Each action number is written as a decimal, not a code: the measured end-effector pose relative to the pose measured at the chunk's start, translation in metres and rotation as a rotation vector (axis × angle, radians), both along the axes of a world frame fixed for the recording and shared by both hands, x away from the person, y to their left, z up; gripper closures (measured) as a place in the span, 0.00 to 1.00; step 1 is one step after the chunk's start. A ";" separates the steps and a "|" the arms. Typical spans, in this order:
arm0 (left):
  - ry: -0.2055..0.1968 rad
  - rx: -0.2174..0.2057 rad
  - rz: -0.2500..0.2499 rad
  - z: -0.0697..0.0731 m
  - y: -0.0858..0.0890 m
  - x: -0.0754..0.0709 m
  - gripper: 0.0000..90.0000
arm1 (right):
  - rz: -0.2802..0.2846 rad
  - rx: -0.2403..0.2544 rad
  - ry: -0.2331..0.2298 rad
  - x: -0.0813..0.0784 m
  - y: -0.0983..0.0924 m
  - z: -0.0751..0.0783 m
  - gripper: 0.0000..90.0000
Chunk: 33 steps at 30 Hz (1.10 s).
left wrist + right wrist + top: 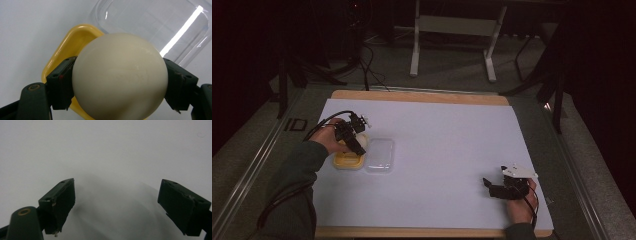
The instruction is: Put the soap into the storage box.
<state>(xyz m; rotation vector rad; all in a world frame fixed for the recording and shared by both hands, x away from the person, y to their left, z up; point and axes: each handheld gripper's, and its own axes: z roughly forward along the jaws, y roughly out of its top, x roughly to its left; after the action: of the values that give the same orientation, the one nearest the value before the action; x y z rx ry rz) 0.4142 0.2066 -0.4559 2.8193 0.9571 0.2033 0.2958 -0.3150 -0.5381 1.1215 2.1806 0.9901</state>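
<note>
The right gripper (504, 186) sits nearest the person, low on the white table (452, 150) and well apart from the yellow tray (347, 160), to that tray's right; in the right gripper view its jaws stand wide apart with only bare table between them, so it holds nothing. Farther in, the left gripper (120, 85) has its jaws pressed against opposite sides of a cream ball (120, 77), gripping it at about its widest girth, directly over the tray. In the left gripper view the tray's rim shows behind and under the ball, so the ball appears to hang just above the tray or to rest in it; which of the two cannot be told. Touching or just beside the tray's right edge lies a clear lid (380, 155), flat on the table, and beyond the tray the table is bare up to its wooden edge. The ball looks smooth and matte, with a faint seam across its face, and seems likely rigid and light, since the pads do not visibly dent it. A smooth round surface can squirt out of flat pads, so the hold across the middle is probably the safest one; a grip higher or lower would tend to slip.
</note>
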 end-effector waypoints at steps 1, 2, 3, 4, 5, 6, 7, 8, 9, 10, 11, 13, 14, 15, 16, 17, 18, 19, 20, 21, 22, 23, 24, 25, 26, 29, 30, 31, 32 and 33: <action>0.000 0.000 0.002 0.000 0.000 0.000 0.25 | 0.000 0.000 0.000 0.000 0.000 0.000 0.16; 0.001 0.002 0.004 -0.001 0.001 0.000 0.25 | 0.000 -0.001 0.000 0.000 0.000 0.000 0.16; 0.002 0.004 0.006 -0.001 0.002 0.001 0.25 | 0.000 -0.001 0.000 0.000 0.000 0.000 0.16; 0.003 0.003 0.011 -0.002 0.003 0.001 0.25 | 0.000 -0.001 0.000 0.000 0.000 0.000 0.16; 0.003 0.003 0.013 -0.003 0.004 0.001 0.25 | 0.000 -0.001 0.000 0.000 0.000 0.000 0.16; 0.007 0.003 0.018 -0.003 0.005 0.001 0.25 | 0.000 -0.001 0.000 0.000 0.000 0.000 0.16; 0.007 0.003 0.018 -0.004 0.005 0.001 0.25 | 0.000 -0.001 0.000 0.000 0.000 0.000 0.16; 0.008 0.001 0.022 -0.005 0.006 0.001 0.25 | 0.000 0.000 0.000 0.000 0.000 0.000 0.16; 0.007 -0.002 0.026 -0.006 0.006 0.001 0.25 | 0.000 -0.001 0.000 0.000 0.000 0.000 0.16; 0.005 -0.004 0.026 -0.006 0.007 0.001 0.25 | 0.000 -0.001 0.000 0.000 0.000 0.000 0.16; 0.007 -0.011 0.035 -0.007 0.008 0.001 0.25 | 0.000 -0.001 0.000 0.000 0.000 0.000 0.16; 0.010 -0.011 0.029 -0.009 0.009 0.002 0.25 | 0.000 -0.001 -0.001 0.000 0.000 0.000 0.16; 0.012 -0.011 0.028 -0.010 0.009 0.002 0.25 | 0.000 -0.001 -0.001 0.000 0.000 0.000 0.16; 0.013 -0.008 0.030 -0.011 0.009 0.002 0.25 | 0.000 -0.001 -0.001 0.000 0.000 0.000 0.16; 0.014 -0.008 0.032 -0.012 0.010 0.002 0.25 | 0.000 -0.001 -0.001 0.000 0.000 0.000 0.16; 0.016 -0.008 0.035 -0.013 0.010 0.002 0.25 | 0.000 -0.001 0.000 0.000 0.000 0.000 0.16; 0.016 -0.006 0.036 -0.013 0.010 0.002 0.25 | 0.000 -0.001 -0.001 0.000 0.000 0.000 0.16; 0.016 -0.006 0.036 -0.013 0.011 0.002 0.25 | 0.001 -0.002 -0.001 0.000 0.000 0.000 0.16; 0.016 -0.007 0.036 -0.013 0.011 0.002 0.25 | 0.001 -0.002 0.000 0.000 0.000 0.000 0.16; 0.015 -0.007 0.036 -0.013 0.012 0.002 0.25 | 0.000 -0.002 0.000 0.000 0.000 0.000 0.16; 0.016 -0.005 0.035 -0.013 0.013 0.002 0.25 | 0.000 -0.003 0.000 0.000 0.000 0.000 0.16; 0.016 -0.003 0.037 -0.013 0.013 0.002 0.25 | 0.000 -0.003 -0.001 0.000 0.000 0.000 0.16; 0.016 -0.003 0.037 -0.013 0.013 0.002 0.25 | 0.000 -0.003 -0.001 0.000 0.000 0.000 0.16; 0.016 -0.004 0.044 -0.013 0.014 0.002 0.25 | 0.001 -0.003 -0.001 0.000 0.000 0.000 0.16; 0.016 -0.003 0.043 -0.013 0.015 0.002 0.25 | 0.001 -0.003 -0.001 0.000 0.000 0.000 0.16; 0.016 -0.005 0.054 -0.014 0.017 0.002 0.25 | 0.001 -0.003 -0.001 0.000 0.000 0.000 0.16; 0.016 0.001 0.052 -0.015 0.018 0.003 0.25 | 0.001 -0.003 -0.001 0.000 0.000 0.000 0.16; 0.017 0.002 0.054 -0.015 0.018 0.003 0.25 | 0.001 -0.003 -0.001 0.000 0.000 0.000 0.16; 0.020 0.004 0.055 -0.016 0.019 0.003 0.25 | 0.001 -0.003 0.000 0.000 0.000 0.000 0.16; 0.019 0.003 0.058 -0.018 0.019 0.003 0.25 | 0.001 -0.003 -0.001 0.000 0.000 0.000 0.16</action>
<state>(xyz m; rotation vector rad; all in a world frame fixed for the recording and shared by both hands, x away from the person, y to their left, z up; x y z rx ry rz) 0.4171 0.2257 -0.4736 2.8028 1.0444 0.1854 0.2957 -0.3147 -0.5382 1.1185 2.1819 0.9872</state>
